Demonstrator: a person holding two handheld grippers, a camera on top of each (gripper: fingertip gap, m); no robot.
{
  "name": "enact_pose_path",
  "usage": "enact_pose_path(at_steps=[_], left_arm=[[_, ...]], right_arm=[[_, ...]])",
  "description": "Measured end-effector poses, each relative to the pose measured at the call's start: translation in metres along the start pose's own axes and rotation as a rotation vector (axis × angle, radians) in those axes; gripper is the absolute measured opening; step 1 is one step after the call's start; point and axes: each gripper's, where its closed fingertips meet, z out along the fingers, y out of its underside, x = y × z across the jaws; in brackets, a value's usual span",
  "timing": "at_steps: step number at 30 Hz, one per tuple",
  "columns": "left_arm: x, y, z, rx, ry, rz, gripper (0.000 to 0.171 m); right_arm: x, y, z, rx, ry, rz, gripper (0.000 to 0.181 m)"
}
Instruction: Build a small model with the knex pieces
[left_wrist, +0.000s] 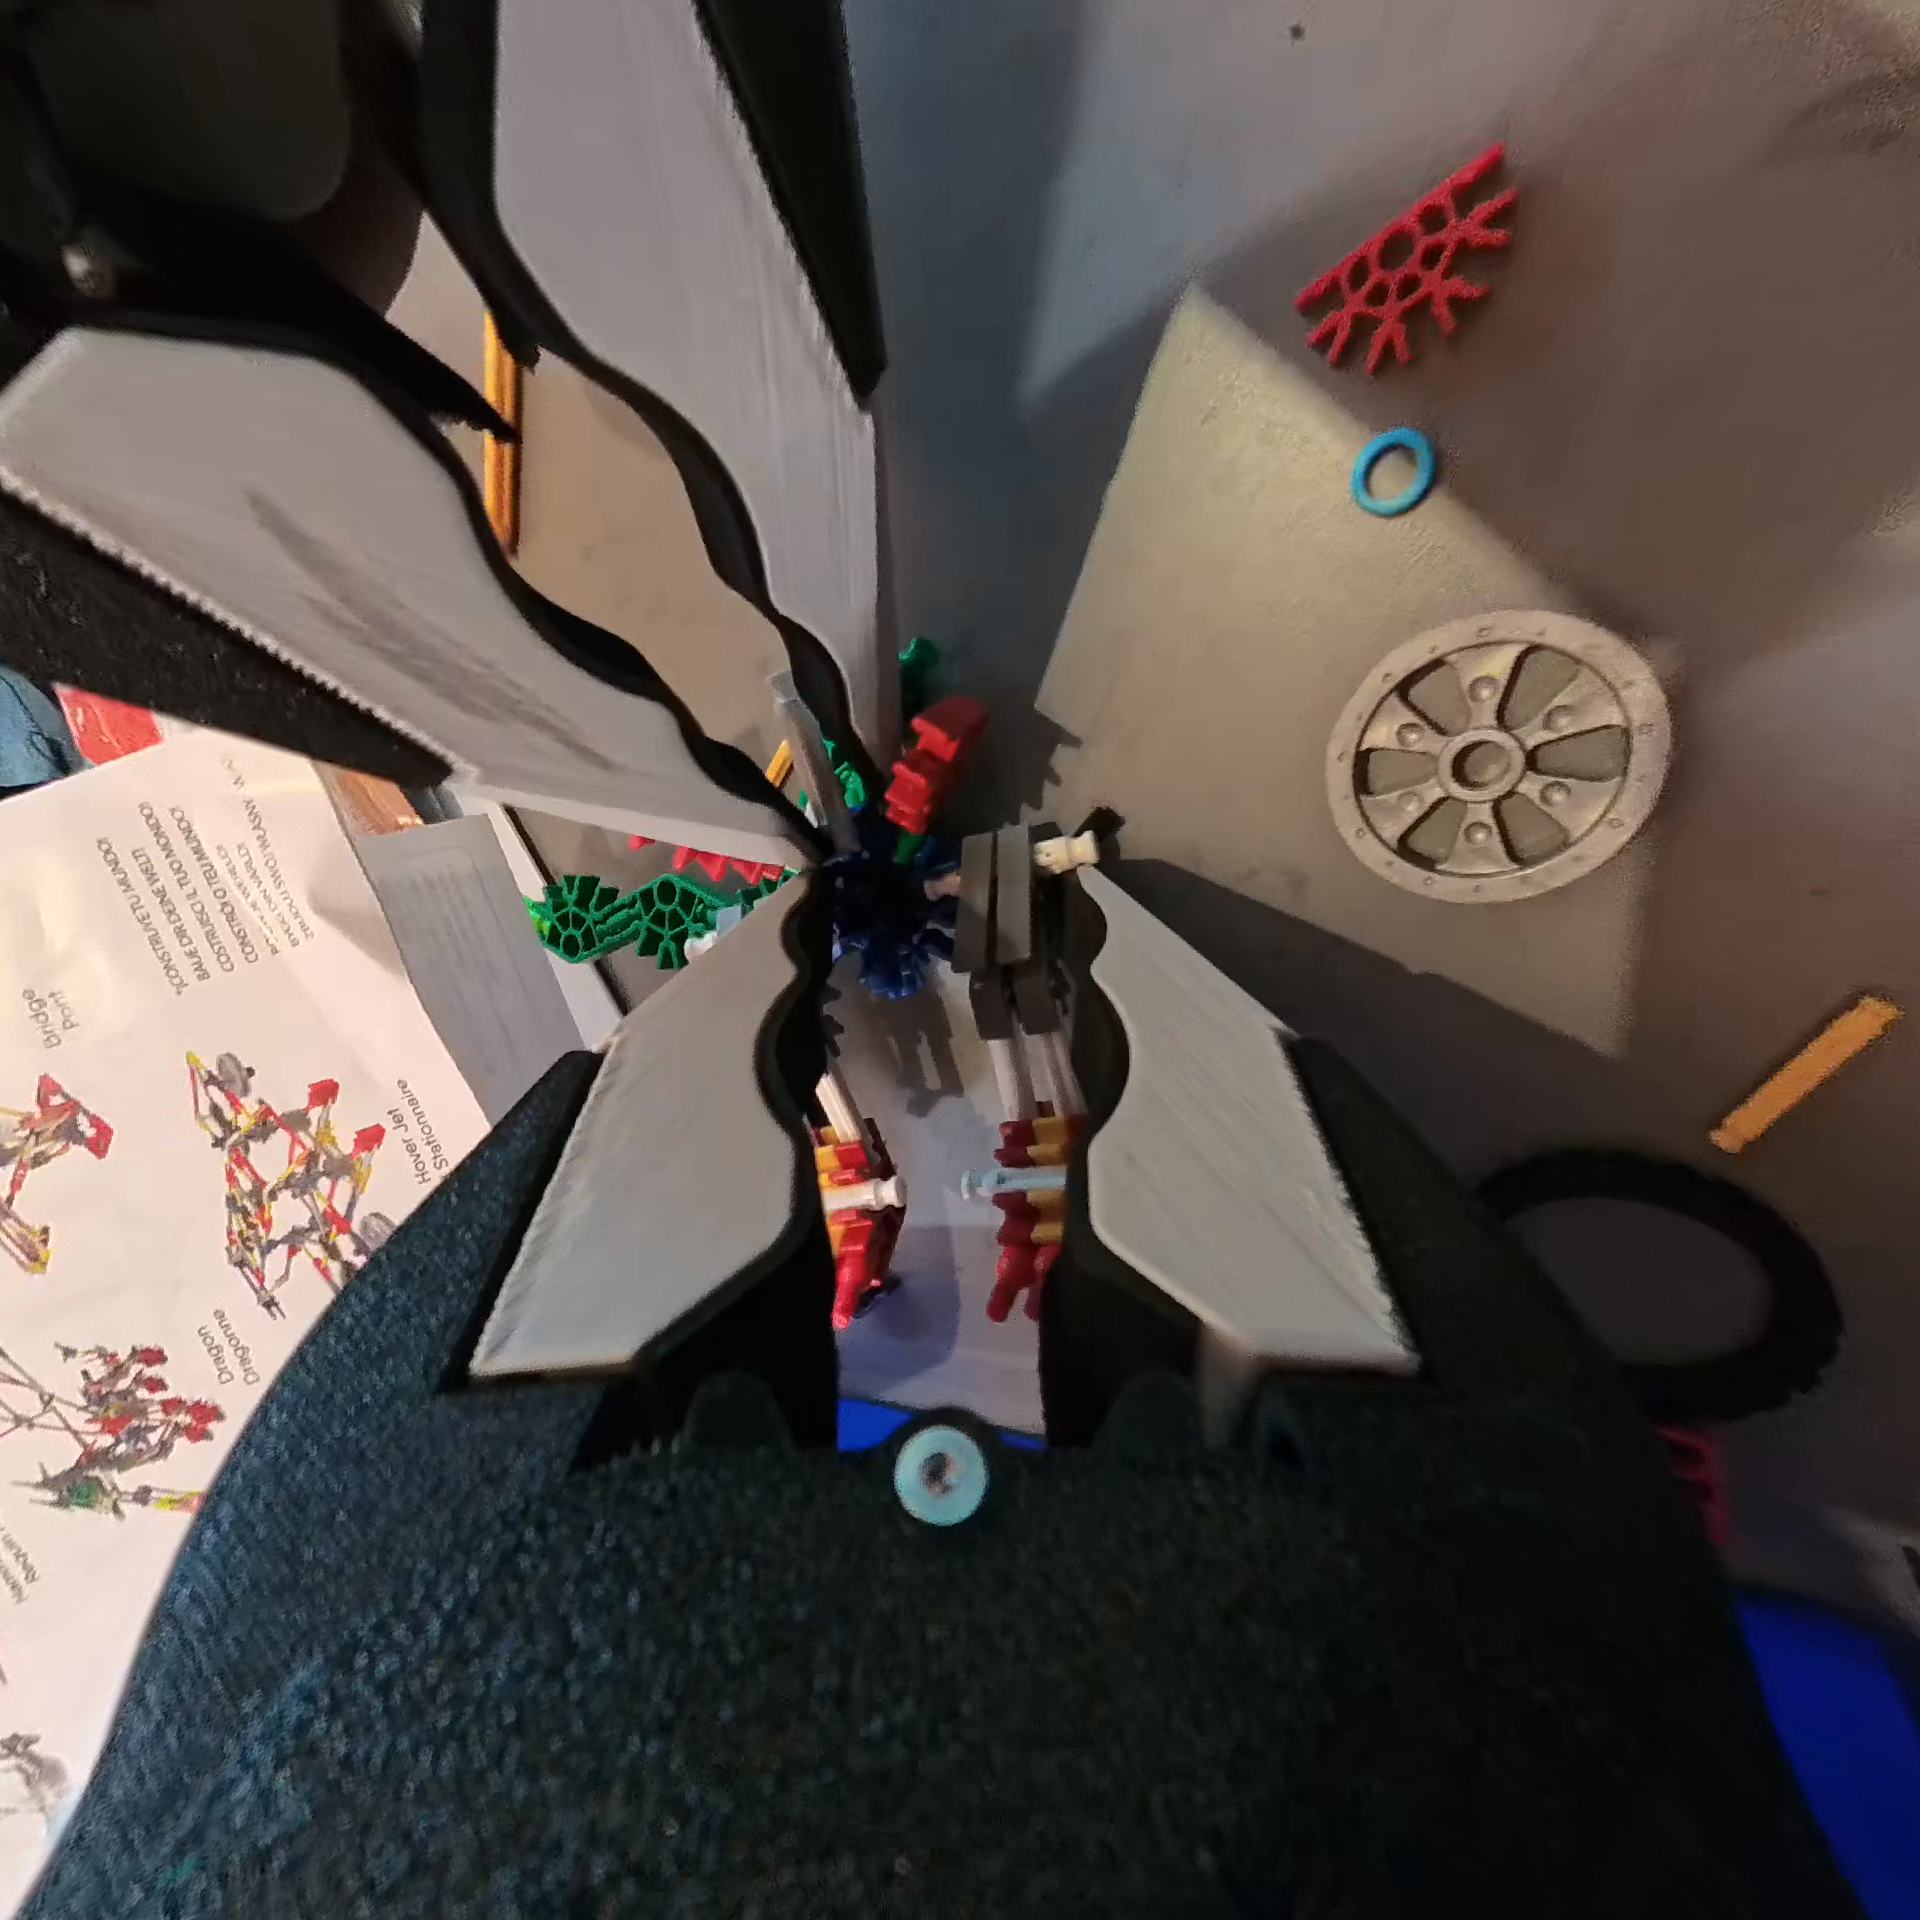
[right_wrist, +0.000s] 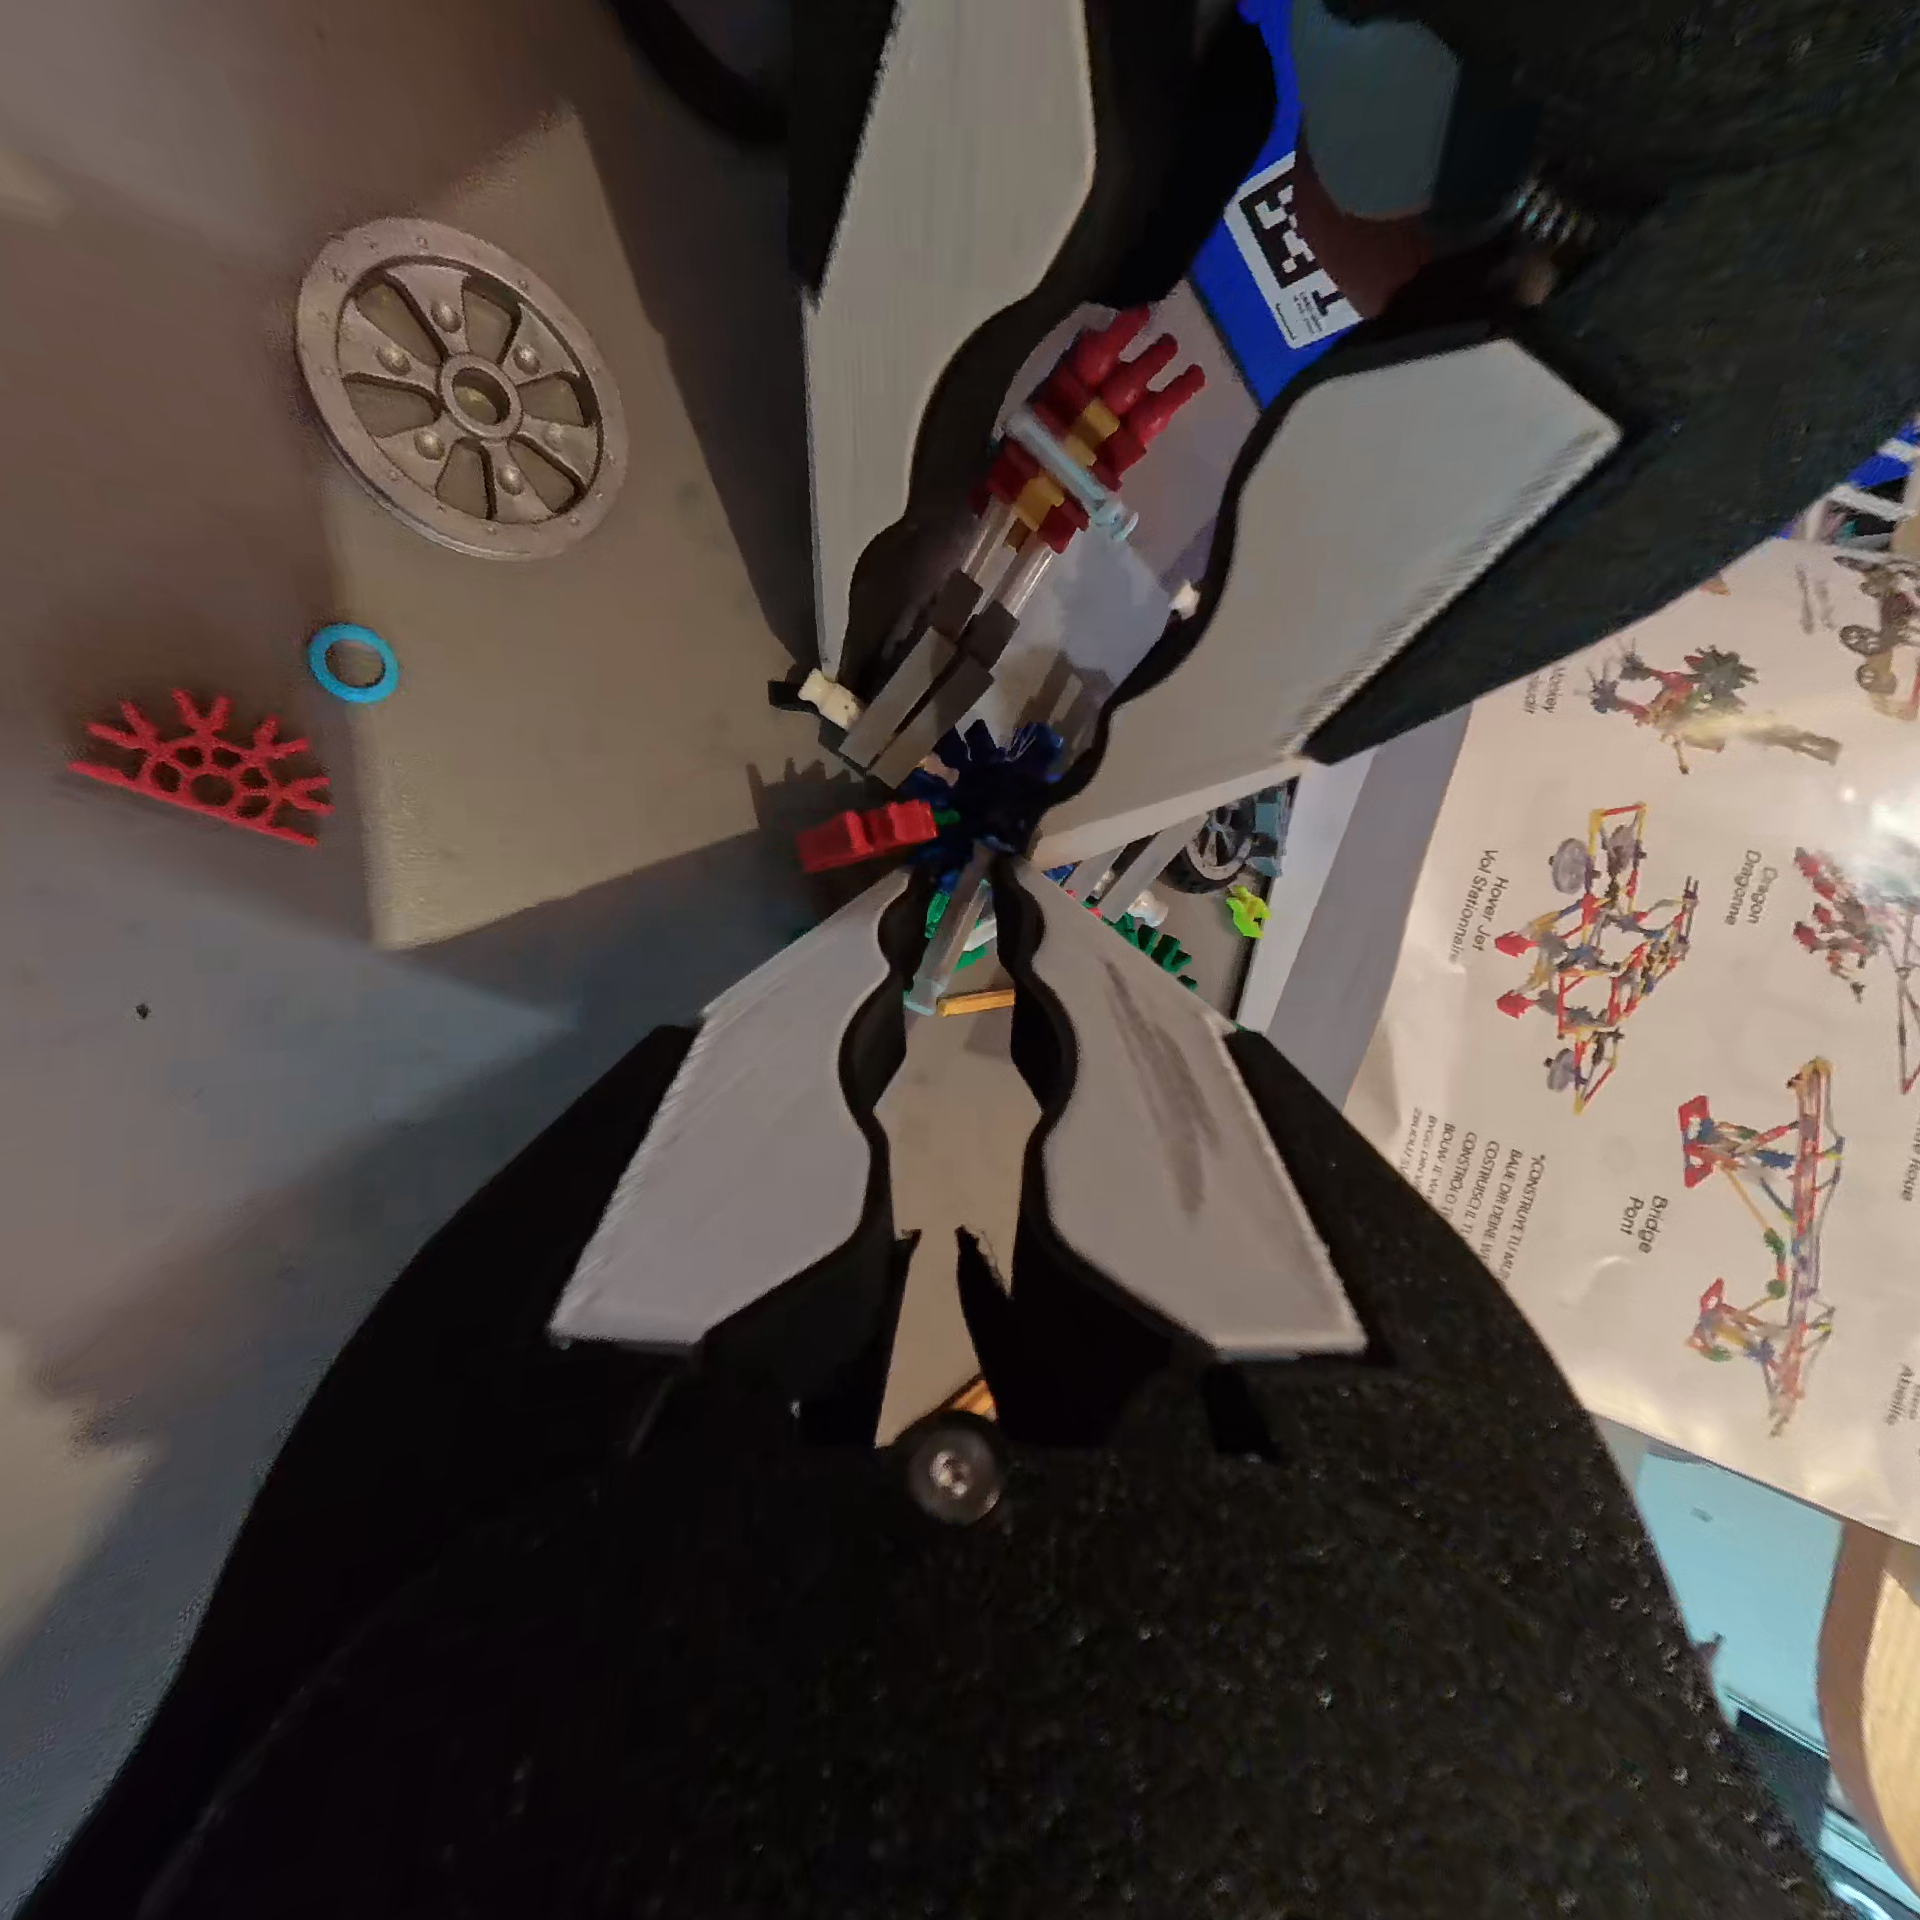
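Note:
My left gripper (left_wrist: 940, 883) is shut on a toy assembly (left_wrist: 1023, 1039) of white rods, red and yellow connectors and grey blocks, which lies lengthwise between its fingers. A dark blue spiky connector (left_wrist: 883, 925) and a red connector (left_wrist: 935, 758) sit at the assembly's far end. My right gripper (right_wrist: 954, 896) comes in from the opposite side, tip to tip with the left one. It is shut on a thin grey rod (right_wrist: 951, 930) whose far end meets the blue connector (right_wrist: 987, 779). Green connectors (left_wrist: 623, 914) lie just behind the tips.
On the grey table lie a grey wheel hub (left_wrist: 1496, 753), a blue ring (left_wrist: 1392, 473), a flat red connector (left_wrist: 1408, 260), a yellow rod (left_wrist: 1803, 1070) and a black tyre (left_wrist: 1662, 1278). A printed sheet with model pictures (right_wrist: 1662, 987) lies beside the grippers. Only a small space, under 4 cm, lies between the two pairs of fingers.

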Motion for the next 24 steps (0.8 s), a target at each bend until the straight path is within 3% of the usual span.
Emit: enact_pose_path(at_steps=[18, 24], left_arm=[[-0.0007, 0.0041, 0.0000, 0.018, 0.007, -0.057, 0.043], [-0.0011, 0.0045, 0.0005, 0.031, 0.013, -0.064, 0.043]], right_arm=[[0.0052, 0.0010, 0.0058, -0.052, 0.216, -0.146, 0.014], [0.0060, 0.0019, 0.0061, -0.106, 0.198, -0.193, 0.013]])
